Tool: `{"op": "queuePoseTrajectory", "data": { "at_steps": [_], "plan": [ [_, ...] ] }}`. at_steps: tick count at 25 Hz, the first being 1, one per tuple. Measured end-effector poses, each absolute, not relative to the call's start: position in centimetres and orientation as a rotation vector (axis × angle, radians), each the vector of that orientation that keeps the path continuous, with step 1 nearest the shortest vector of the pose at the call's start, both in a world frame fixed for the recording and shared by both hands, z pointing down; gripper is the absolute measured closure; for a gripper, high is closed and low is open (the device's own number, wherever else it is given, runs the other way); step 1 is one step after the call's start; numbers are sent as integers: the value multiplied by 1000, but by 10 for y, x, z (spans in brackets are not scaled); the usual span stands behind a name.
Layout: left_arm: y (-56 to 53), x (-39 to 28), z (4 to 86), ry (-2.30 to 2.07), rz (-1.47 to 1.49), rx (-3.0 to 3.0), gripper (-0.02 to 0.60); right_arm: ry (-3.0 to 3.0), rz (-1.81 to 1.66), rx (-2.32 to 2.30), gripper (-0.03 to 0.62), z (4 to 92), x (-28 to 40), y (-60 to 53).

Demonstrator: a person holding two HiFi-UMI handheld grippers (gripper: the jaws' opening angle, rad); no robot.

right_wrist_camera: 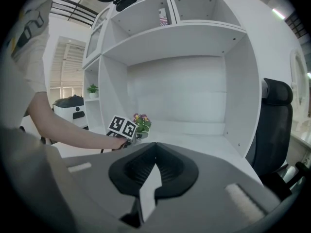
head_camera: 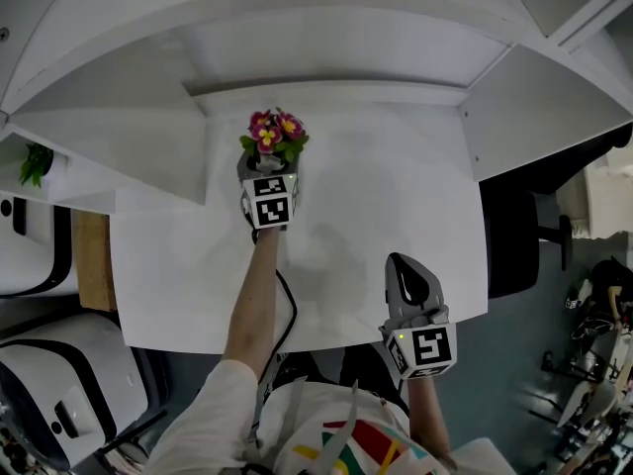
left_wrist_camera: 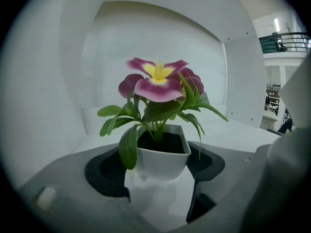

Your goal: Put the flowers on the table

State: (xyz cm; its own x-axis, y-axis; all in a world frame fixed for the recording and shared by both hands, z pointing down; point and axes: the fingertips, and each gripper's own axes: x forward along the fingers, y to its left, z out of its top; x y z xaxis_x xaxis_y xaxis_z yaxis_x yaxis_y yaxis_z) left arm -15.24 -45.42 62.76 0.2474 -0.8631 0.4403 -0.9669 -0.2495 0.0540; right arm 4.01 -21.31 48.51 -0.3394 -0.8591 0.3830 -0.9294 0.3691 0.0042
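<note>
Placement step: left tongs (head_camera: 267, 172) grasp the potted flowers (head_camera: 275, 133) at the table's (head_camera: 396, 176) far middle, right tongs (head_camera: 405, 265) clenched empty; release likely follows.

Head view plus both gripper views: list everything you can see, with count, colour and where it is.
table: one, white, centre
flower pot: one, white with pink-and-yellow flowers and green leaves, toward the back of the table
shelf unit: one, white, behind and around the table
small plant: one, green, on a side shelf at left
office chair: one, black, right of the table
rounded machines: two, white with black trim, left of the table
left gripper: one, grey, jaws closed on the flower pot
right gripper: one, grey, jaws together and empty, near the table's front edge
person's left forearm: one, bare, over the table
</note>
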Motion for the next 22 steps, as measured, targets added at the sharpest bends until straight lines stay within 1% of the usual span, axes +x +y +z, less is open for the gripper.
{"op": "queuePoseTrajectory", "data": {
  "at_steps": [3, 10, 16, 22],
  "plan": [
    [-453, -152, 629, -1683, 457, 2209, 228, -2318, 308, 1575, 594, 484, 40, -211],
    [-445, -145, 619, -1643, 425, 2226, 164, -2336, 298, 1590, 594, 478, 38, -205],
    [-428, -146, 608, -1613, 390, 2205, 124, -2388, 273, 1586, 594, 462, 27, -199],
    [-404, -160, 586, -1615, 397, 2208, 120, -2455, 200, 1591, 594, 434, 13, -202]
  ]
}}
